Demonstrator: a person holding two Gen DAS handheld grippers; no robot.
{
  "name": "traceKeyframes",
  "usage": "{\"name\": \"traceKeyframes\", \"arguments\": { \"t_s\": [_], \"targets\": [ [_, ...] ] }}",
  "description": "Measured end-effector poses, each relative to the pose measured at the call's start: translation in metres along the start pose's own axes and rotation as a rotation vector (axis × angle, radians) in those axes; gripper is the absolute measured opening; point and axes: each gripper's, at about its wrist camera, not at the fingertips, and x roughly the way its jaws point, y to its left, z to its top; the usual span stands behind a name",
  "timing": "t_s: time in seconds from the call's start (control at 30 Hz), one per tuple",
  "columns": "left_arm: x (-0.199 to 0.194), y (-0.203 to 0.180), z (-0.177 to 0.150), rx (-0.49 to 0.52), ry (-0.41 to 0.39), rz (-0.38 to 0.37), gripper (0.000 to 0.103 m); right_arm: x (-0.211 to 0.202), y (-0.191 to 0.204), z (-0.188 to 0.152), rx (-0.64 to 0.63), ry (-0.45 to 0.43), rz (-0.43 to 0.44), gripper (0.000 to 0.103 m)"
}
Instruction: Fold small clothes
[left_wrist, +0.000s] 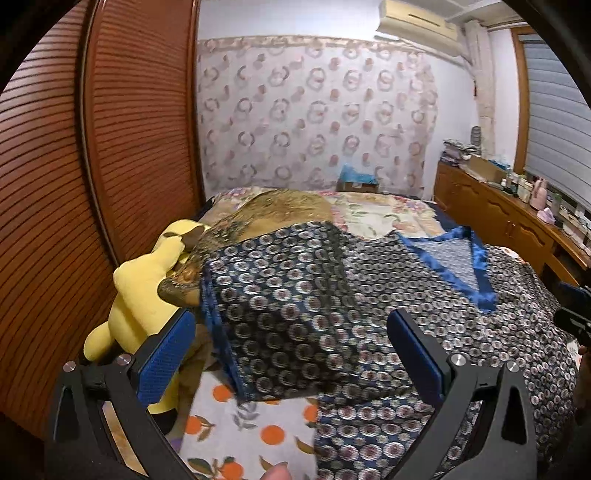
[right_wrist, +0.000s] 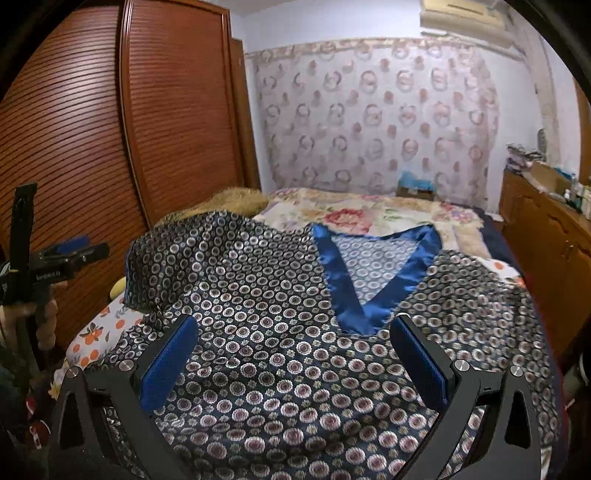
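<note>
Spread on the bed (right_wrist: 373, 214): patterned shirt (right_wrist: 280, 332) with blue V-neck, lying under and between the wide-open right gripper (right_wrist: 295, 350), one sleeve folded inward ahead of the equally open, empty left gripper (left_wrist: 291, 350).

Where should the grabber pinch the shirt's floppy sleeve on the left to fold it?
Probably at the sleeve cuff's blue-trimmed hem, coming from the left with the left gripper. That edge is raised off the bed, so one finger could slip under.
</note>
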Motion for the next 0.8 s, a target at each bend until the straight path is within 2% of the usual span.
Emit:
{"name": "traceKeyframes", "arguments": {
  "t_s": [0.37,0.47,0.57,0.63,0.7,0.8],
  "targets": [
    [0.047,0.046,0.008,-0.102,0.08,-0.005,0.103,0.046,-0.017,0.031,-0.002,0.111,0.056,0.103],
    [0.061,0.056,0.008,-0.136,0.112,-0.024,0.094,0.06,-0.017,0.037,-0.009,0.138,0.072,0.103],
    [0.073,0.068,0.005,-0.179,0.147,-0.056,0.078,0.075,-0.022,0.043,-0.008,0.166,0.084,0.103],
    [0.077,0.072,0.001,-0.206,0.167,-0.081,0.062,0.084,-0.023,0.044,-0.007,0.18,0.089,0.103],
    [0.081,0.074,-0.003,-0.222,0.187,-0.1,0.054,0.091,-0.024,0.047,-0.007,0.193,0.093,0.103],
    [0.082,0.075,-0.008,-0.228,0.205,-0.105,0.053,0.093,-0.024,0.05,-0.007,0.197,0.101,0.103]
  ]
}}
